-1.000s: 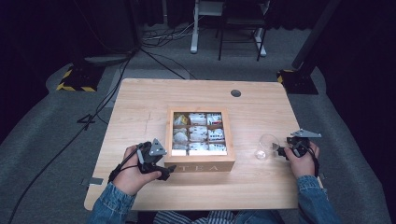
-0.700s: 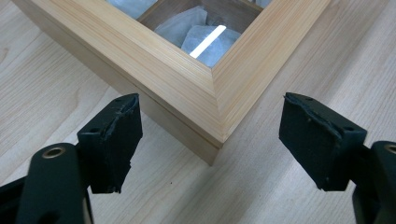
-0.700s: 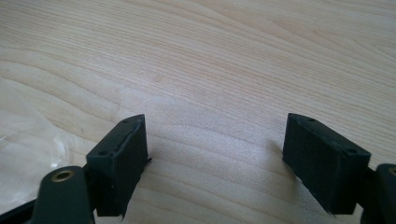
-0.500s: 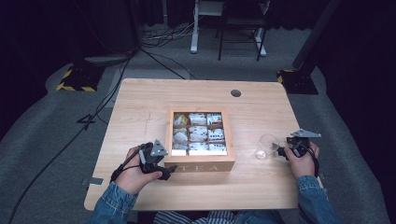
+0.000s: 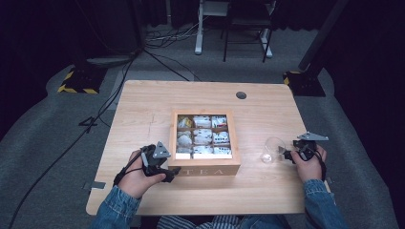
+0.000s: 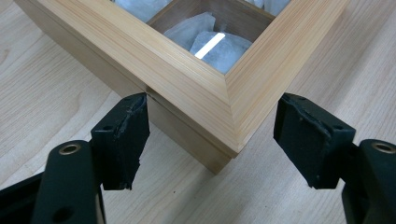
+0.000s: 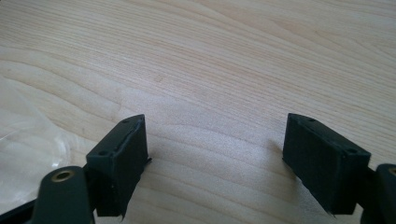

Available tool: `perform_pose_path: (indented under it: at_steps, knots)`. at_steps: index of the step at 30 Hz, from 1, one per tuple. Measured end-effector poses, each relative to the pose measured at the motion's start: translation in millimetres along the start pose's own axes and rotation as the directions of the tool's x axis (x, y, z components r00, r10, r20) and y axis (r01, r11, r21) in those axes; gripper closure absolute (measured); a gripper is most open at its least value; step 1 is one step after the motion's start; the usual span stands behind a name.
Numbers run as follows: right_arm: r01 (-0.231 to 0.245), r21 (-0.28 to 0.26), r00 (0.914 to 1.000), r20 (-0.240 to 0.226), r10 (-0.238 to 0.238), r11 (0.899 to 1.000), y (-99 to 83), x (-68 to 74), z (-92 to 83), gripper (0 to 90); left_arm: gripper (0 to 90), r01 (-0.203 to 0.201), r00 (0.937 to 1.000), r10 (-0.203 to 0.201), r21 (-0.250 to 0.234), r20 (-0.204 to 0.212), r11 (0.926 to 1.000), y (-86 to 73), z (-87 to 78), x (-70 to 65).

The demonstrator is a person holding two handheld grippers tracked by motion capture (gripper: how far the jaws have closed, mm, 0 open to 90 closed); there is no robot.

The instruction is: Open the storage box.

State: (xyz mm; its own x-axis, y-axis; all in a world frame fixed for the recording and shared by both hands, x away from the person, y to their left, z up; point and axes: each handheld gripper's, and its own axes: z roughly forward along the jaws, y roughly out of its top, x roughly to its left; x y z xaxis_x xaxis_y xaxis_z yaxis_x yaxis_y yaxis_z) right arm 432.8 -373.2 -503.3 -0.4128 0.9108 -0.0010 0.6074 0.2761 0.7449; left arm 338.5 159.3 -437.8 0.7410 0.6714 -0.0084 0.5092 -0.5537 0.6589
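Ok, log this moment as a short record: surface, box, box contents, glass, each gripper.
surface: light wooden table
box: open wooden tea box, "TEA" on its front, mid-table
contents: tea bags in compartments
glass: clear glass right of the box, beside the right gripper
left gripper: open, jaws on either side of the box's near-left corner, one close against the box's side
right gripper: open over bare tabletop, nothing between the jaws

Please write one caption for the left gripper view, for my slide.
Open left gripper straddling a corner of the wooden tea box.
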Motion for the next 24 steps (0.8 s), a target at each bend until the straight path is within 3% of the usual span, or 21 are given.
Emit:
perform_pose_path:
  at_steps: [11, 17, 24]
  knots:
    - [0.0, 0.0, 1.0, 0.0, 0.0, 1.0, 0.0, 0.0, 0.0, 22.3, 31.5, 0.017, 0.9998, -0.017, 0.018, -0.007, 0.9997, 3.0, -2.6, -2.1]
    - [0.0, 0.0, 1.0, 0.0, 0.0, 1.0, 0.0, -0.1, 0.0, 22.3, 33.7, 0.005, 0.9997, -0.004, 0.019, -0.023, 0.9998, 5.3, -5.1, -3.2]
    - [0.001, 0.0, 1.0, -0.001, -0.001, 1.0, 0.0, 0.1, 0.1, 22.2, 35.3, 0.016, 0.9991, -0.016, -0.011, -0.04, 0.9998, 8.9, -11.3, -4.1]
